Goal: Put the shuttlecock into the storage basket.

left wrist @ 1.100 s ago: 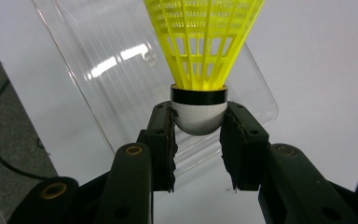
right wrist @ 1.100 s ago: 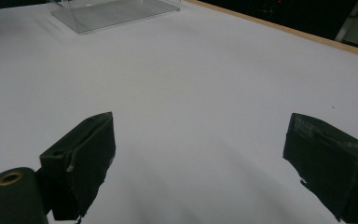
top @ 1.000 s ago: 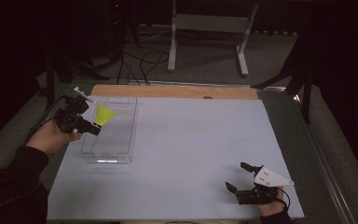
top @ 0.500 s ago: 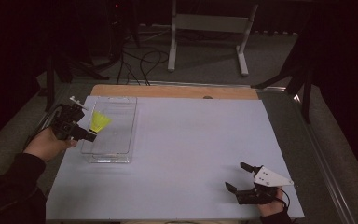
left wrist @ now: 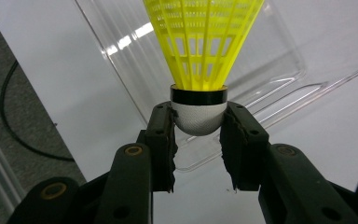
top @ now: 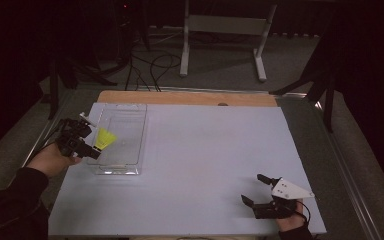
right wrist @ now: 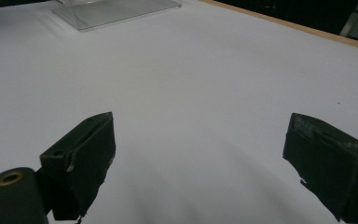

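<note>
A yellow shuttlecock (top: 105, 139) with a white cork base (left wrist: 199, 116) hangs over the near left part of a clear plastic tray (top: 121, 137). My left gripper (top: 91, 148) is shut on the cork, its pads (left wrist: 165, 135) pressing both sides, and the yellow skirt (left wrist: 204, 39) points away over the tray. My right gripper (top: 259, 189) rests low at the table's front right, open, with nothing between its jaws (right wrist: 200, 158).
The white table top (top: 205, 155) spreads wide between the tray and the right gripper. A wooden strip (top: 187, 98) runs along the far edge. Beyond it stand a metal frame's legs (top: 222, 45) and cables on the floor.
My left gripper has come down and toward the near end of the tray with the shuttlecock in it. The right gripper has stayed in place.
</note>
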